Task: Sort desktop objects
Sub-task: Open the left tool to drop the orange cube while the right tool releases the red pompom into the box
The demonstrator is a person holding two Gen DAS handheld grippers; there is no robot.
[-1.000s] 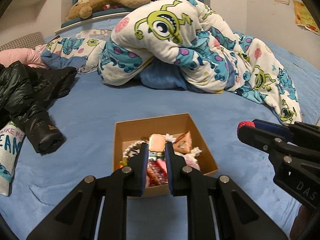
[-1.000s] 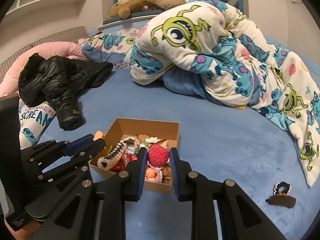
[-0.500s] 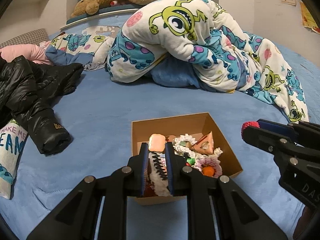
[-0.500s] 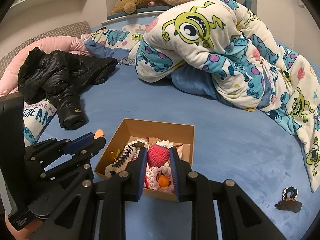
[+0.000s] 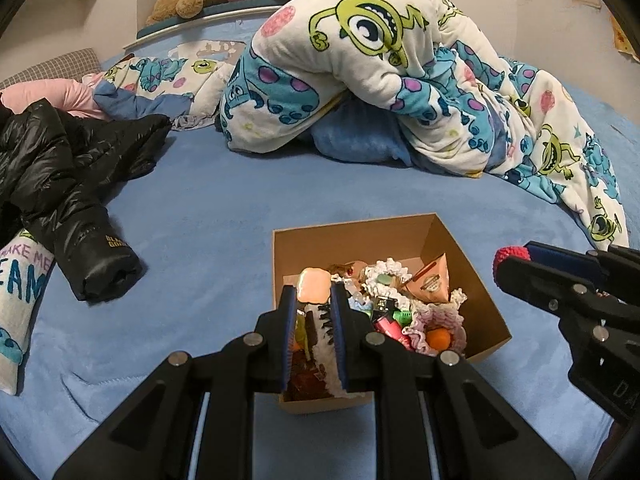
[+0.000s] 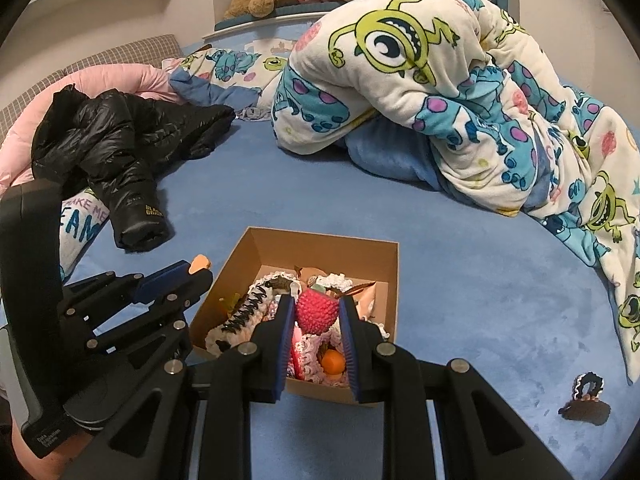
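Two handheld grippers hover over an open cardboard box (image 5: 472, 280) that sits on a blue bed (image 5: 208, 208). The left gripper (image 5: 313, 294) has its jaws narrowed onto a small peach-coloured block (image 5: 315, 286), held at the very tips, directly above the box's near left corner. Below those jaws, inside the box, lies a white fuzzy hair clip with black teeth (image 6: 244, 312). The right gripper (image 6: 318, 312) has its jaws clamped on a pink bumpy ball (image 6: 318, 311), also at the tips and above the box's contents. Under its jaws sit a frilly lilac crochet piece (image 6: 316, 354) and a small orange ball (image 6: 333, 361). Well to the right of the right jaws, a dark hair tie (image 6: 586, 398) lies on the bed. Far beyond both jaws lie a cartoon-monster blanket (image 5: 380, 80) and, to the left, a black puffer jacket (image 5: 68, 184).
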